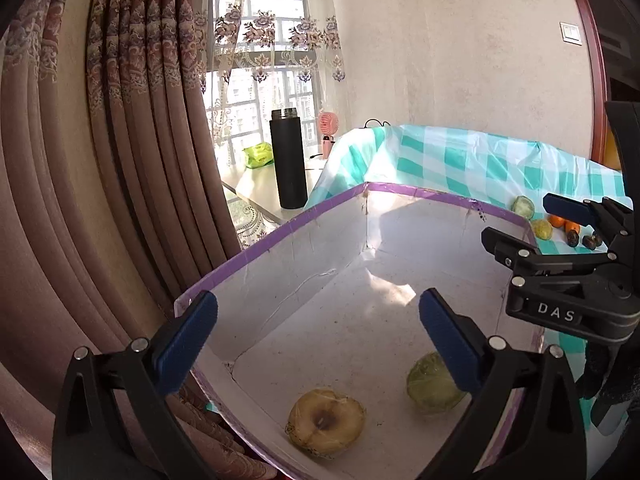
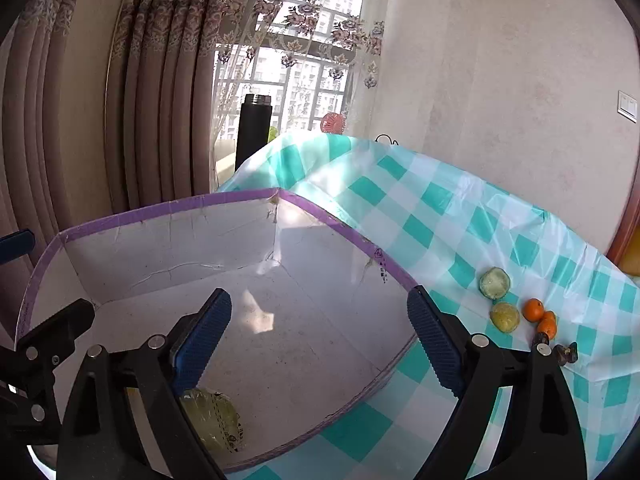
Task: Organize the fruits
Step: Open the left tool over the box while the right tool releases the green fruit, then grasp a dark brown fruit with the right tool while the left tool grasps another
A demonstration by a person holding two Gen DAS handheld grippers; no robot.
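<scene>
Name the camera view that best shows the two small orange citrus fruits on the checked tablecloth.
Right wrist view: the two small orange citrus fruits lie unobstructed on the teal-and-white checked tablecloth. In the left wrist view the right hand-held gripper partly covers them.

Bright daylight from window [image 1: 264, 52]; sunlit patches in box [image 1: 360, 320]; strong fisheye bending, dark corners; focus sharp

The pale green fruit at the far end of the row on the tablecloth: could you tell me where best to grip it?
Grip the pale green fruit across its round middle from above, with the right hand-held gripper, already open. The yellow fruit sits close on its near side, so place the fingers left and right.
</scene>
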